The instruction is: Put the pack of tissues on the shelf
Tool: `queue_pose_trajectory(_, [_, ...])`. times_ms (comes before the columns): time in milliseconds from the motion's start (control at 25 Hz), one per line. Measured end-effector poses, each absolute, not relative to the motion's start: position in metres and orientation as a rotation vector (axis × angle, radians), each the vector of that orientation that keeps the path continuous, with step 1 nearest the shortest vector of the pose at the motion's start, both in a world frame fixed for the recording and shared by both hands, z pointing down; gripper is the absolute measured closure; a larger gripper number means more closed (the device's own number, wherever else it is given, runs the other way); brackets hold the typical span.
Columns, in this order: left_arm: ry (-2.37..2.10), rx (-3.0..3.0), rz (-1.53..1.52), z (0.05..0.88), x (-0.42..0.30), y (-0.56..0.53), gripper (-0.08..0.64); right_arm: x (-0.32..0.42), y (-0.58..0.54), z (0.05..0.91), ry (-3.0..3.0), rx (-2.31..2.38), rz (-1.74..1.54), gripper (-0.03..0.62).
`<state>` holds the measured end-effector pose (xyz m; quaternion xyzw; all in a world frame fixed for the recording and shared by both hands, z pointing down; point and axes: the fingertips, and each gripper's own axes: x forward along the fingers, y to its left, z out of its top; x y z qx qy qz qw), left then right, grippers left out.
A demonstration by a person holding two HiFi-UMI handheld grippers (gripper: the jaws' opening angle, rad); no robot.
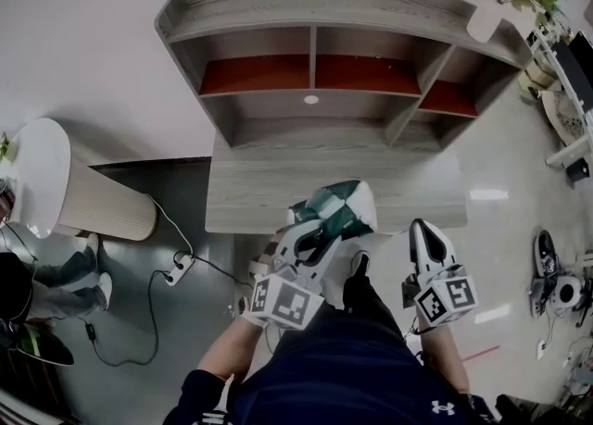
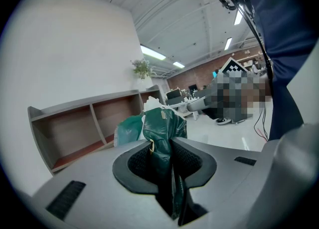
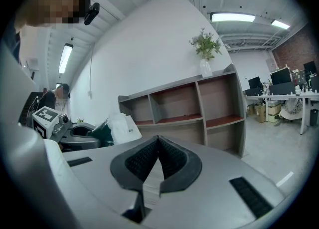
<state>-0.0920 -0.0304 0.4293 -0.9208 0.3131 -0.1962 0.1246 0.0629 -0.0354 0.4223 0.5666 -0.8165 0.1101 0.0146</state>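
The pack of tissues (image 1: 339, 205), green and white plastic, hangs in front of me over the low grey ledge of the shelf (image 1: 315, 71). My left gripper (image 1: 319, 231) is shut on the pack's green wrapper (image 2: 162, 134), which is pinched between its pads and bunches out beyond them. To the right, my right gripper (image 1: 422, 227) is shut with nothing between its pads (image 3: 149, 159). In the right gripper view the shelf (image 3: 199, 108) stands ahead with bare reddish compartments, and the pack (image 3: 119, 125) shows at the left.
A white round stand (image 1: 56, 187) is at the left, with a cable and power strip (image 1: 176, 270) on the floor. A vase with a plant (image 3: 205, 48) sits on the shelf's top right end. Shoes (image 1: 547, 270) and office desks (image 3: 289, 98) lie to the right.
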Motion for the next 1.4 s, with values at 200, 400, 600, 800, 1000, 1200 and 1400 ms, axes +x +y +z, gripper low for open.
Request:
queue_pose_trajectory(200, [0.93,-2.663,-0.584,0.428,-0.092,-0.038,0.468,0.062,-0.048,0.423,-2.571,1.747,0.342,0.581])
queue_pose_trajectory(400, [0.934,-2.643,-0.605,0.426,-0.083,-0.053,0.468,0.067,-0.068,0.422,-2.607,1.732,0.341,0.581])
queue_pose_trajectory(600, [0.945,-2.64,-0.628,0.427,-0.067,-0.07,0.468,0.08,-0.09,0.425,-2.624,1.709,0.363,0.581])
queue_pose_trajectory(800, [0.956,-2.621,-0.645,0.424,-0.051,-0.097,0.468,0.094,-0.12,0.426,-2.647,1.688,0.372,0.581])
queue_pose_trajectory(1000, [0.975,-2.595,-0.659,0.42,-0.033,-0.126,0.466,0.111,-0.146,0.427,-2.66,1.664,0.384,0.581])
queue_pose_trajectory(1200, [0.996,-2.566,-0.679,0.412,-0.018,-0.155,0.466,0.125,-0.172,0.429,-2.678,1.638,0.404,0.581])
queue_pose_trajectory(1400, [1.012,-2.512,-0.688,0.399,-0.012,-0.189,0.466,0.131,-0.196,0.429,-2.705,1.602,0.417,0.581])
